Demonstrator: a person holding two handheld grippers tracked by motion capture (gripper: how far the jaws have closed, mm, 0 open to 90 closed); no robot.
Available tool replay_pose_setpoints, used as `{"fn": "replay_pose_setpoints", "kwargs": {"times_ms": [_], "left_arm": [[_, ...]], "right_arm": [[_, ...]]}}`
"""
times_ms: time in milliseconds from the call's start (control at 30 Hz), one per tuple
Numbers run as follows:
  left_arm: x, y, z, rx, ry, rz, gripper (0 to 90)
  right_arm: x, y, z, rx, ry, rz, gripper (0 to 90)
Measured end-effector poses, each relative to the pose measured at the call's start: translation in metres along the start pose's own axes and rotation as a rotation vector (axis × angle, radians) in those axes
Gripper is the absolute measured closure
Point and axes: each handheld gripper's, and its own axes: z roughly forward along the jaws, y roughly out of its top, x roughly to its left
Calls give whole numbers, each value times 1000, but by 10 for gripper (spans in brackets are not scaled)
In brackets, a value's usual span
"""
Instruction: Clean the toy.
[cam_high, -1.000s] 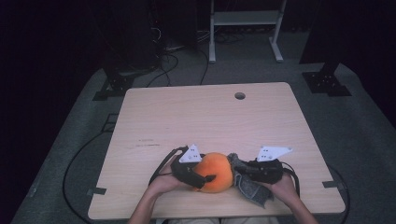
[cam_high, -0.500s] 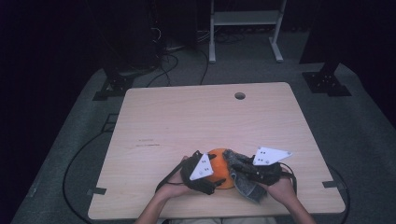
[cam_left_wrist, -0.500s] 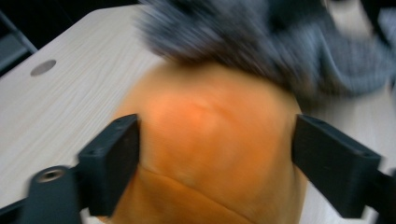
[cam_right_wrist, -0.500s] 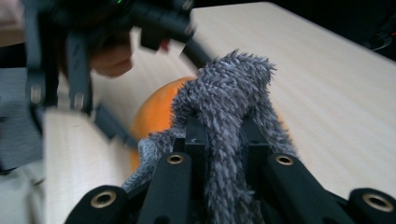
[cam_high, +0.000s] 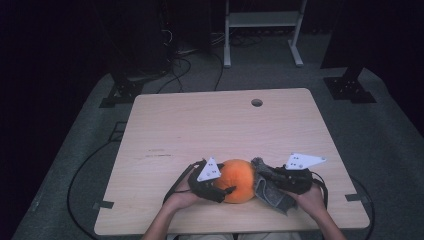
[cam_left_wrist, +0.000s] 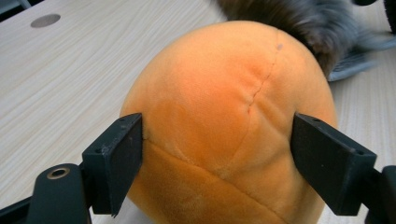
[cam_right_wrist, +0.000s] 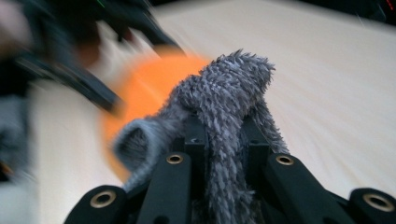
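Jaws of left hand-held gripper (cam_left_wrist: 219, 154) have just been closing, hugging orange plush ball (cam_left_wrist: 229, 126).

- High view is dim, the room around the desk (cam_high: 220, 125) nearly black.
- Left gripper view bright, mostly sharp.
- Right gripper view motion-blurred, worst on its left side.
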Motion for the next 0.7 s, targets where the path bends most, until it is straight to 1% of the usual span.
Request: {"fn": "replay_pose_setpoints", "kwargs": {"times_ms": [33,67,100,133,167,200,233,267,300,333,400,433,467,533,600,667,700], "left_arm": [[0,0,0,1,-2,2,190],[1,-1,-1,2,-4,3,190],[2,-1,-2,8,-8,2,190],[3,-2,-3,9,-11,0,190],[4,-3,-4,13,-11,-6,190],[4,-4,-4,13,-8,-13,190],[4,-5,-5,14,-7,-13,190],[4,-5,-6,15,-11,-9,190],[5,-6,-6,15,-14,-14,190],[5,-6,-6,13,-14,-20,190],[4,-7,-4,5,-16,-25,190],[4,-6,-3,6,-16,-21,190],[4,-6,-3,7,-17,-19,191],[5,-7,-4,6,-19,-23,190],[4,-7,-4,4,-18,-25,190],[5,-7,-4,3,-20,-26,190],[4,-7,-4,3,-20,-24,190]], "right_arm": [[2,2,0,-20,12,-3,767],[4,4,1,-22,21,-9,767],[4,3,4,3,25,-15,767],[2,0,8,38,17,-20,767],[-1,-5,12,63,16,-10,765],[-6,-10,14,84,20,15,764],[-10,-12,13,96,11,35,764],[-12,-13,11,103,-9,42,764],[-12,-12,8,103,-15,32,764],[-10,-11,5,90,-13,32,764],[-5,-6,1,38,26,25,764],[-2,-3,2,29,41,14,764],[1,-1,4,34,48,2,763],[3,-4,11,69,42,-4,763],[-3,-9,12,84,45,32,763],[-10,-14,10,146,-1,49,763],[-13,-16,9,154,-3,61,763]]}}
